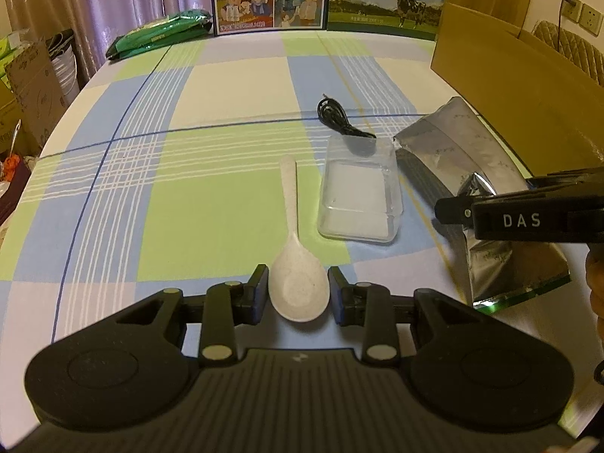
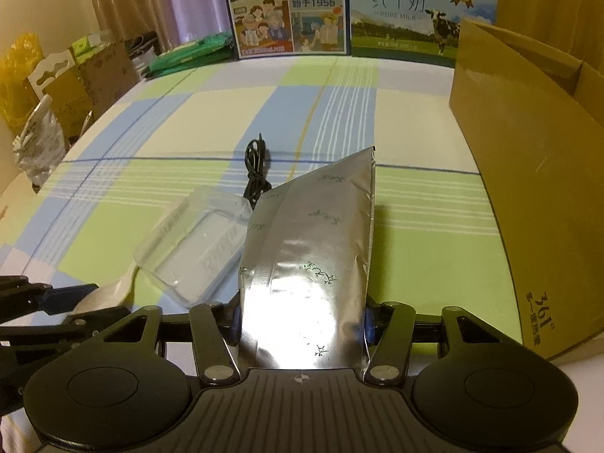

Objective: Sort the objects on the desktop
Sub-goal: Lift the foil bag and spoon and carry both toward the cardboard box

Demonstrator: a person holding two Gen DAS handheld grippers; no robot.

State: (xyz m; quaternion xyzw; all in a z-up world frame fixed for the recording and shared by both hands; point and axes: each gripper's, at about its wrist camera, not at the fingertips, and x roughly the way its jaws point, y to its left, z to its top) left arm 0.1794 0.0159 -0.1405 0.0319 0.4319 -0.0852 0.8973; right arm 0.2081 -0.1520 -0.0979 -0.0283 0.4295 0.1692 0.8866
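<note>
**Q:** What are your hands doing?

**A:** My left gripper [image 1: 298, 292] straddles the bowl of a white spoon [image 1: 292, 260] lying on the checked desk [image 1: 158, 188]; its fingers [image 1: 260, 288] stand spread, not yet pinching. My right gripper [image 2: 302, 324] seems clenched on a silver foil pouch [image 2: 313, 249], though the pouch hides the pads.

**Q:** What next?

**A:** Probably closing on the spoon, then carrying the pouch towards the cardboard box [image 2: 528, 173]. A clear plastic tray [image 1: 358, 200] and black cable [image 1: 336, 117] wait between.

One spoon [image 1: 292, 249], one pouch [image 2: 313, 264], one cable [image 1: 338, 117].
</note>
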